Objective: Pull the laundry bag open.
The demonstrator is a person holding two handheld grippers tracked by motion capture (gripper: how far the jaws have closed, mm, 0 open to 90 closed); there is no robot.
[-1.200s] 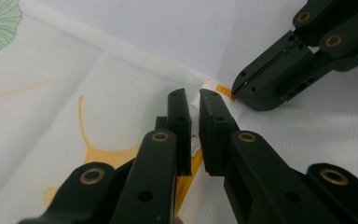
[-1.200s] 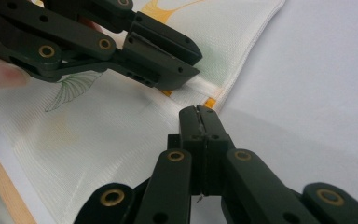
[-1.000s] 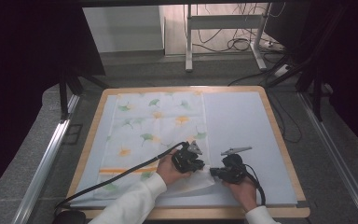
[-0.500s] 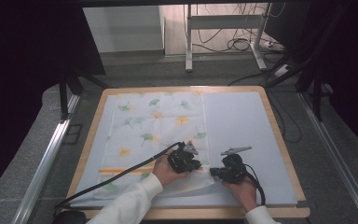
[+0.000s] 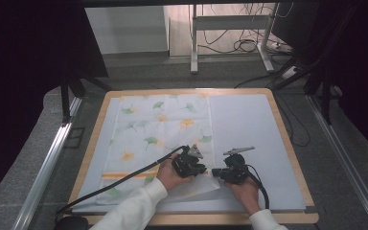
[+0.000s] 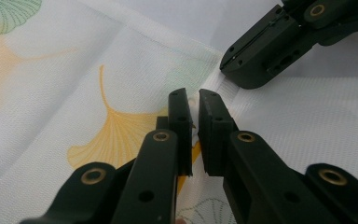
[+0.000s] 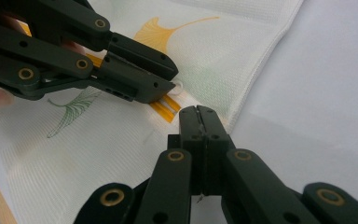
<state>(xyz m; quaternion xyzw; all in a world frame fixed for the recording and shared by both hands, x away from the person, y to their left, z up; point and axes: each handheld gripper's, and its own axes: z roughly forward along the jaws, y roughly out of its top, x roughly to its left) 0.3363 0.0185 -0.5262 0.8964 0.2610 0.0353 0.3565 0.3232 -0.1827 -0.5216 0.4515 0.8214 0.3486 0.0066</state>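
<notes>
Cloth [image 5: 158,139] printed with ginkgo leaves lies flat on the pale mat [image 5: 249,124], its near right corner turned over: folding seems barely begun. Right gripper [image 7: 199,112] pinches that edge fully closed; left gripper [image 6: 192,100], slightly parted, straddles the fabric.

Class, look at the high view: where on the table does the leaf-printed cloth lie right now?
In the high view the leaf-printed cloth lies flat on the left half of the pale mat. Its near right corner sits by the left gripper and right gripper.
</notes>
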